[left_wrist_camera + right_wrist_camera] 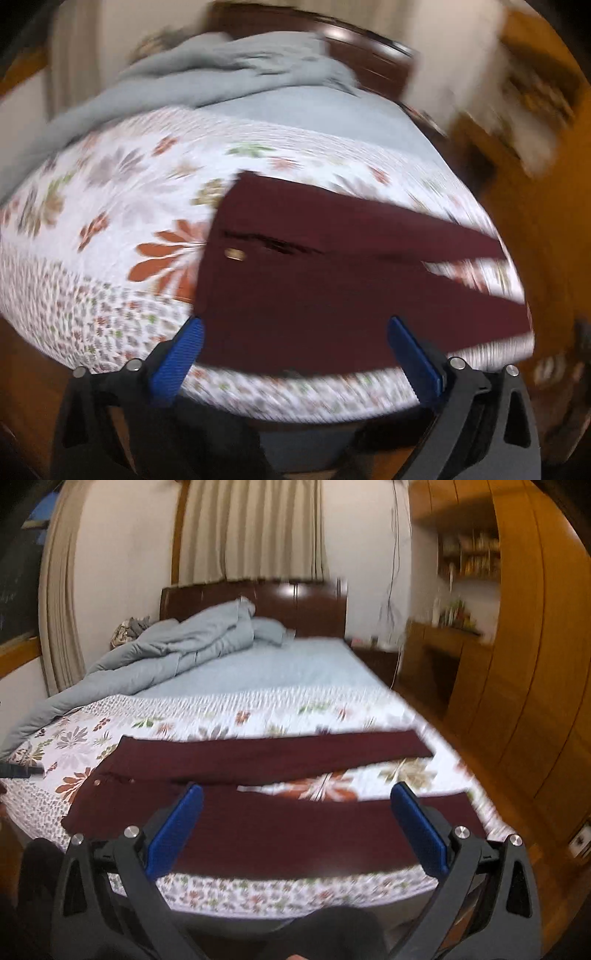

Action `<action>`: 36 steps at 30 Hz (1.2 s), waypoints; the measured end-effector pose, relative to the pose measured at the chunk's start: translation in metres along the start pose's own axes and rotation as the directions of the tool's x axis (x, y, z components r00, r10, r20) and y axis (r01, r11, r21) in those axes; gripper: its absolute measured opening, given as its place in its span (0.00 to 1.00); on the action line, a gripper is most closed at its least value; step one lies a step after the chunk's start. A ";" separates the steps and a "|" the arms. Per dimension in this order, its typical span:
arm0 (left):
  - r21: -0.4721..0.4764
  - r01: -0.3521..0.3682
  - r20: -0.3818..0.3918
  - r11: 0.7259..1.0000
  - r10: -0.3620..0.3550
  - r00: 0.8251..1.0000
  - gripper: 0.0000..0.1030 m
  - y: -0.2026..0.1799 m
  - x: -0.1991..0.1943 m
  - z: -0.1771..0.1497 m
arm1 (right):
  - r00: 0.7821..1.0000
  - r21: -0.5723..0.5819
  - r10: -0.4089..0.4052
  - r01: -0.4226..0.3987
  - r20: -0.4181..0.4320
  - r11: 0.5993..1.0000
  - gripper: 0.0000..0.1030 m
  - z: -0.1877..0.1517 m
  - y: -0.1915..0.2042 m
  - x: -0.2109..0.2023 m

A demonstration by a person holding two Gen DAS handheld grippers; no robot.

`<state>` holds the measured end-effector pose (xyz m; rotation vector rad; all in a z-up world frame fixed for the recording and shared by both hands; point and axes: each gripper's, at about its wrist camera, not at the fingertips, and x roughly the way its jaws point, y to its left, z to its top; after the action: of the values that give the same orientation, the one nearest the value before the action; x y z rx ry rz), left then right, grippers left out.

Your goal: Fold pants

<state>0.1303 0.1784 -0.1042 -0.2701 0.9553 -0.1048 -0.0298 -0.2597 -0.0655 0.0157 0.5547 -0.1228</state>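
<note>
A bed [314, 664] with a dark wooden headboard [314, 605] carries a floral cover [258, 705] at its foot end; maroon pants [258, 827] lie flat on it, legs spread apart, and a rumpled grey-blue duvet [177, 646] sits near the headboard

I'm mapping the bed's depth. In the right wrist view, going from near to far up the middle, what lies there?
right gripper → near pant leg → far pant leg → floral bedspread → blue sheet → headboard → curtain
</note>
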 end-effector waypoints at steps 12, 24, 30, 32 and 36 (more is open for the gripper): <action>-0.444 0.040 -0.224 0.895 -0.154 0.962 0.95 0.098 0.108 -0.041 | 0.989 0.085 0.027 -0.014 -0.147 0.996 0.98 -0.019 -0.023 0.056; -0.584 0.040 -0.259 0.811 -0.233 0.937 0.77 0.106 0.152 -0.055 | 0.968 0.254 0.099 -0.039 -0.230 0.966 0.98 -0.029 -0.083 0.077; -0.519 0.013 -0.227 0.855 -0.152 0.962 0.27 0.100 0.138 -0.059 | 0.951 0.617 0.231 -0.059 -0.204 0.785 0.81 -0.056 -0.209 0.084; -0.543 0.026 -0.211 0.839 -0.167 0.963 0.25 0.105 0.134 -0.061 | 0.943 0.743 0.264 -0.027 -0.203 0.669 0.24 -0.078 -0.264 0.092; -0.524 0.035 -0.197 0.851 -0.160 0.967 0.24 0.098 0.123 -0.056 | 0.957 0.854 0.226 0.040 -0.182 0.518 0.16 -0.111 -0.331 0.104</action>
<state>0.1520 0.2368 -0.2590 -0.8242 1.1972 0.0326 -0.0406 -0.5945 -0.2085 1.0730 0.7252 -0.2858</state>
